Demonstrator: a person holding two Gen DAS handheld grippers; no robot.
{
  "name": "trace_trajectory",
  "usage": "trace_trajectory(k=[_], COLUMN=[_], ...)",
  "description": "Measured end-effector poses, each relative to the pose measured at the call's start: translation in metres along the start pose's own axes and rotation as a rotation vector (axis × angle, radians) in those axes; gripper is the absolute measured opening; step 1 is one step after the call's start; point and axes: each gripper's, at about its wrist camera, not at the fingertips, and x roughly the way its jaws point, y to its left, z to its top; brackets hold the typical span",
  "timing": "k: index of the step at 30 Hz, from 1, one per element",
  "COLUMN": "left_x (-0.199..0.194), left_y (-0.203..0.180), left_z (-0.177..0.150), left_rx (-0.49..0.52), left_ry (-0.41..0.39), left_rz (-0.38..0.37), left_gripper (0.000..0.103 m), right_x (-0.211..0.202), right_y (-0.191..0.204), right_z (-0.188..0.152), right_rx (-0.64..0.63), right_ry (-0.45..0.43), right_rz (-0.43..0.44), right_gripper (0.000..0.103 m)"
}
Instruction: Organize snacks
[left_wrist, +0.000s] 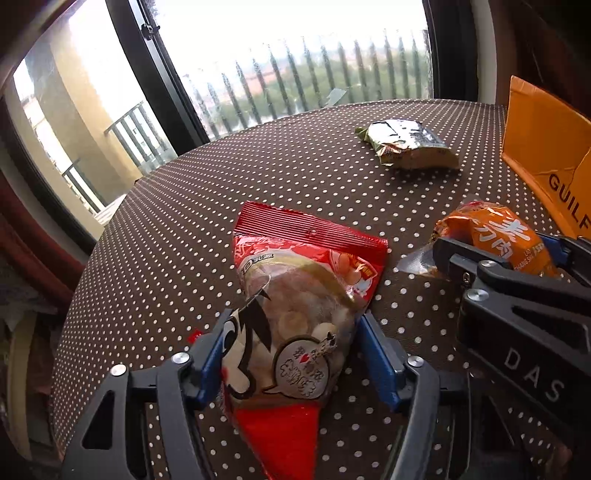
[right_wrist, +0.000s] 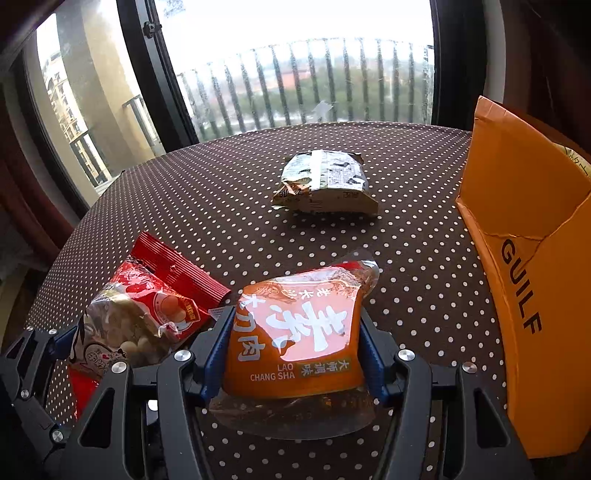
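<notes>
My left gripper (left_wrist: 291, 332) is shut on a red snack bag (left_wrist: 295, 295) with a clear window and cartoon print, its blue pads pressing both sides. The bag also shows at the left of the right wrist view (right_wrist: 147, 317). My right gripper (right_wrist: 295, 332) is shut on an orange "Lao Chang Sha" snack pack (right_wrist: 295, 332), which also shows at the right of the left wrist view (left_wrist: 498, 236). A green and white snack pack (right_wrist: 325, 184) lies alone further back on the table; it shows in the left wrist view too (left_wrist: 406, 144).
The round table (right_wrist: 221, 206) has a brown cloth with white dots. An open orange cardboard box (right_wrist: 524, 258) marked "GUILF" stands at the right edge, seen also in the left wrist view (left_wrist: 546, 155). A window with railings is behind the table.
</notes>
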Motion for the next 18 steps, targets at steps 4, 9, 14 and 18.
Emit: trace_trajectory(k=[4,9,14,18], left_x=[-0.004,-0.013,-0.026,-0.042], left_y=[0.009,0.009,0.006,0.004], left_z=[0.001,0.007,0.013,0.019], left_rx=[-0.056,-0.115,-0.133,-0.145], left_ry=[0.003,-0.018,-0.044,-0.071], left_rz=[-0.040,-0.121,-0.143,-0.157], left_gripper=[0.051,0.038,0.036,0.036], right_x=[-0.003,-0.009,-0.022,-0.037], right_y=[0.002,0.003,0.000,-0.005], right_z=[-0.003,0.000,0.003,0.010], right_rx=[-0.002,-0.004,0.006,0.018], right_ry=[-0.002,-0.022,-0.056,-0.084], right_rz=[0.008,0.008,-0.007,-0.012], right_gripper=[0.063,0.063,0.063,0.063])
